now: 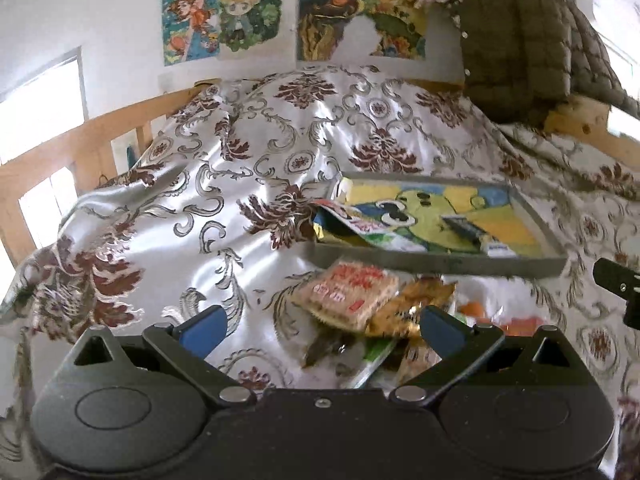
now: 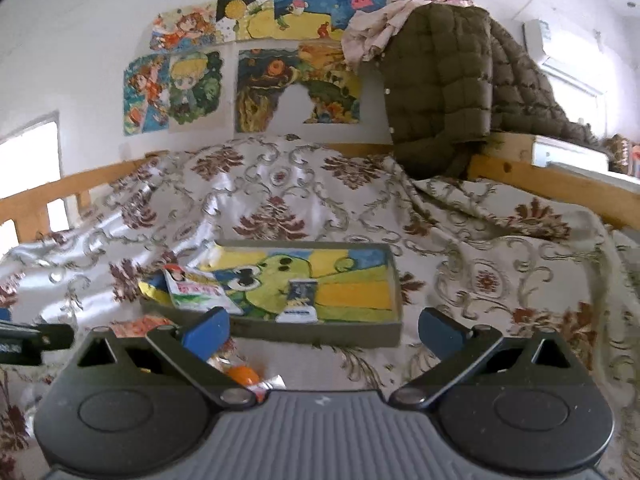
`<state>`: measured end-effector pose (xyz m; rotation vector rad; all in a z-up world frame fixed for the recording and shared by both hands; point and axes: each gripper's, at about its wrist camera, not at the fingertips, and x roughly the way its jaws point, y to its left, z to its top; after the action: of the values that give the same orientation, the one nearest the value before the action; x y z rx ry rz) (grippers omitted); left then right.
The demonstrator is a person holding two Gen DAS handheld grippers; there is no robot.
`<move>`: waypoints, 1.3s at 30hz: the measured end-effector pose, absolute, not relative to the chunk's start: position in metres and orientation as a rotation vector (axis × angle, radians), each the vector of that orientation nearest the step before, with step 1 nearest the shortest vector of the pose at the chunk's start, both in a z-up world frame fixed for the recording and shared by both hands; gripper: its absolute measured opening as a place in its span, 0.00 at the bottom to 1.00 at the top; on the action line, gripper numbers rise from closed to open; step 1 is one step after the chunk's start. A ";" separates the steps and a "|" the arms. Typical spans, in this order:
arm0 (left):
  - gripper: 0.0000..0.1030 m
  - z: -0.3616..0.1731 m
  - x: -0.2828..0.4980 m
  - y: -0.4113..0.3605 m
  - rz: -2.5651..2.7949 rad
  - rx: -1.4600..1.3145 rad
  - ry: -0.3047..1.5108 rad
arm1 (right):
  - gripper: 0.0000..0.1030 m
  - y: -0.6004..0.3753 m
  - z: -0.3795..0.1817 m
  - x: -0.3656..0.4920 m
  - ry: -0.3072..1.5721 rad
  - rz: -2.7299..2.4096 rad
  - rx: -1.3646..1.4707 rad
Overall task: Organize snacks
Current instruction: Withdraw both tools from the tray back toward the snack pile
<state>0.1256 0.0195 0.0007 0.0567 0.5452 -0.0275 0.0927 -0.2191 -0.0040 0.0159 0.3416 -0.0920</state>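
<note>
Centre frame on the bed, one tray holds two snack packets; both hand-held grippers, left and right, gape wide, empty.

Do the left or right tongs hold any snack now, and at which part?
Nothing is held. The left tongs and right tongs are both open and empty; the snacks lie on the bed.

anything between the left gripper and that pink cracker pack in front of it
Nothing visible. The left gripper is open, and the pink cracker pack lies on top of the snack pile just ahead, with only bedspread to its left.
</note>
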 end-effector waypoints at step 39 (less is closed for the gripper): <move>0.99 -0.017 0.133 0.022 0.009 0.126 0.737 | 1.00 -0.190 -0.051 0.095 0.795 0.101 0.115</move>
<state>0.1333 0.0220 -0.0173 0.1263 0.7369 0.0088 0.0948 -0.1901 -0.0506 0.1152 0.7954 0.1014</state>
